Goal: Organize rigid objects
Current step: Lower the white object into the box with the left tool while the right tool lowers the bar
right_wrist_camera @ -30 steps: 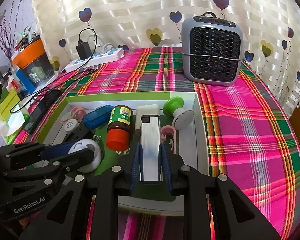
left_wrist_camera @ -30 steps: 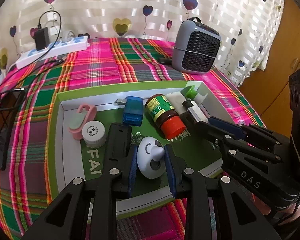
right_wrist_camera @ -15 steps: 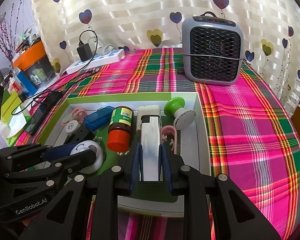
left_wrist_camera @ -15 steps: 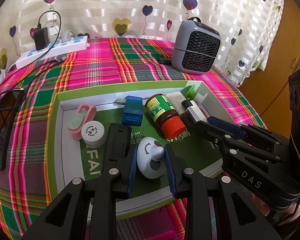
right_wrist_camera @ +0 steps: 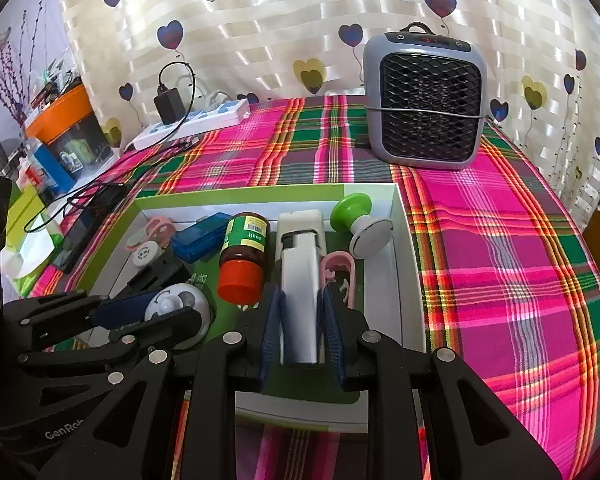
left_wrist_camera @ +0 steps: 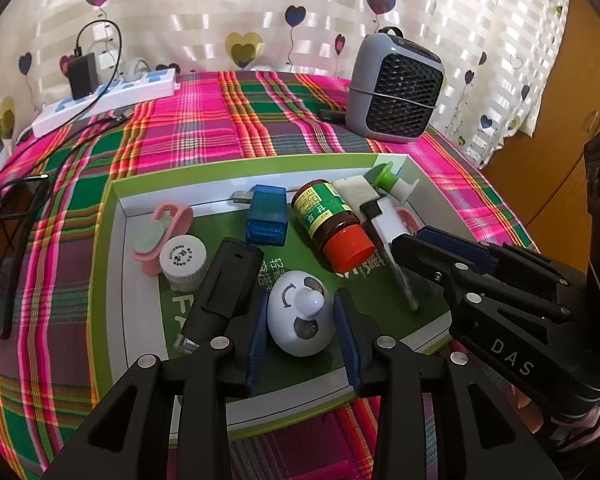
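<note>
My left gripper (left_wrist_camera: 302,328) has just been opening; its pads now stand clear either side of the white panda-faced toy (left_wrist_camera: 300,314), which rests on the green floor of the tray (left_wrist_camera: 116,240) near its front edge. My right gripper (right_wrist_camera: 300,322) is clamped on the white lighter (right_wrist_camera: 299,280), nearer the tray's right wall. Beside it lies one brown bottle (left_wrist_camera: 330,224), red-capped, its green label unreadable. The right gripper reads "DAS", the left "GenRo". One blue USB reader (left_wrist_camera: 266,220), one white cap (left_wrist_camera: 183,256), two pink clips (left_wrist_camera: 158,232) (right_wrist_camera: 340,272), one green-and-white knob (right_wrist_camera: 362,222).
</note>
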Demonstrator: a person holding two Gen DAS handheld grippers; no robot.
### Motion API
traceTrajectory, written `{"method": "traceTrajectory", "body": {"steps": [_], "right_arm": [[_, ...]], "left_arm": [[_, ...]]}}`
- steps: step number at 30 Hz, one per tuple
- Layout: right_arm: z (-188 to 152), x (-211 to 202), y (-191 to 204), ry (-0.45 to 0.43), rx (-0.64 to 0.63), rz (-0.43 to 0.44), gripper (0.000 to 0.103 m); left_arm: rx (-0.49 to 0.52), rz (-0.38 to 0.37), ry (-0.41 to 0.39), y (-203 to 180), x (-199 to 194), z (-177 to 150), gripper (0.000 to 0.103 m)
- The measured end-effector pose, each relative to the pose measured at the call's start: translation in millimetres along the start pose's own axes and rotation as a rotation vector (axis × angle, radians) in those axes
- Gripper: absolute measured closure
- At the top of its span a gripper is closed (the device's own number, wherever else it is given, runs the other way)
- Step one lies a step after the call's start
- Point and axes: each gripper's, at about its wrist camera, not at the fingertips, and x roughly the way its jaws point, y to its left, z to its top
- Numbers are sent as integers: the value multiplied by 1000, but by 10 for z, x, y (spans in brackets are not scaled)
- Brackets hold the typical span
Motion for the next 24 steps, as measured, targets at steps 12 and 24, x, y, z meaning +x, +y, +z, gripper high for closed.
{"method": "traceTrajectory", "body": {"steps": [12,24], "right_arm": [[2,-3,5,-7,8,2,78],[-5,-52,23,-22,2,6,67]], "left_arm": [[-1,4,1,2,5,-5,69],[-9,13,-11,25,-58,-20,68]]}}
